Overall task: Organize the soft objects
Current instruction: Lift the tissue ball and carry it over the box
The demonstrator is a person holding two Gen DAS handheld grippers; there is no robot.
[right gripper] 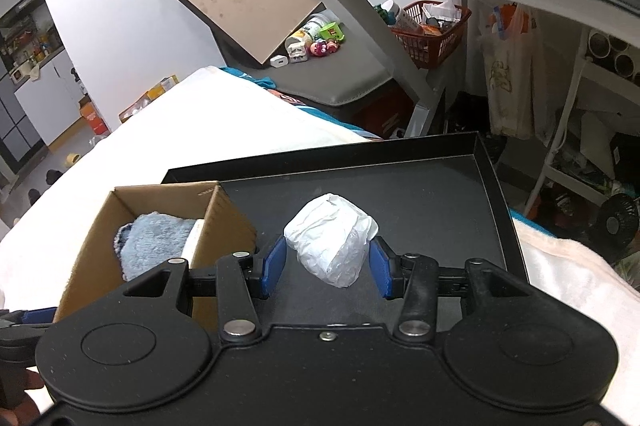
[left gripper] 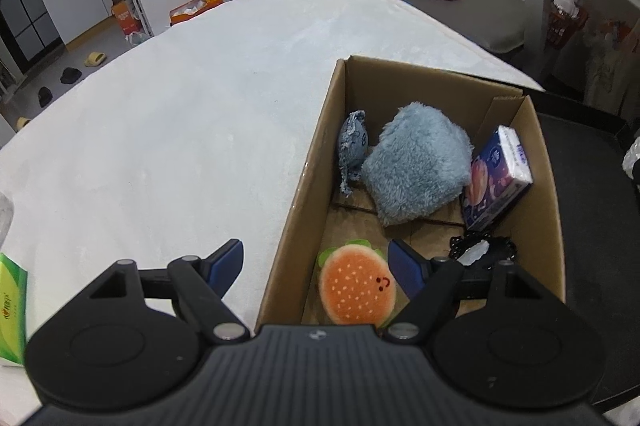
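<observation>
White and crinkly, the wrapped bundle [right gripper: 332, 240] sits on the black tray [right gripper: 460, 210] dead centre in our right wrist view, right between the spread blue pads [right gripper: 275, 266] of our right gripper [right gripper: 329, 268], which isn't touching it yet. So that side's clearly closer. Our left gripper [left gripper: 316, 264] hangs open and empty over the cardboard box [left gripper: 308, 162], lower middle of its frame, above the burger plush [left gripper: 356, 286].

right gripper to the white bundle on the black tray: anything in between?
Nothing visible. The white bundle sits on the black tray directly between the open fingers of the right gripper, a gap on each side. The cardboard box stands off to the left, outside the approach line.
</observation>
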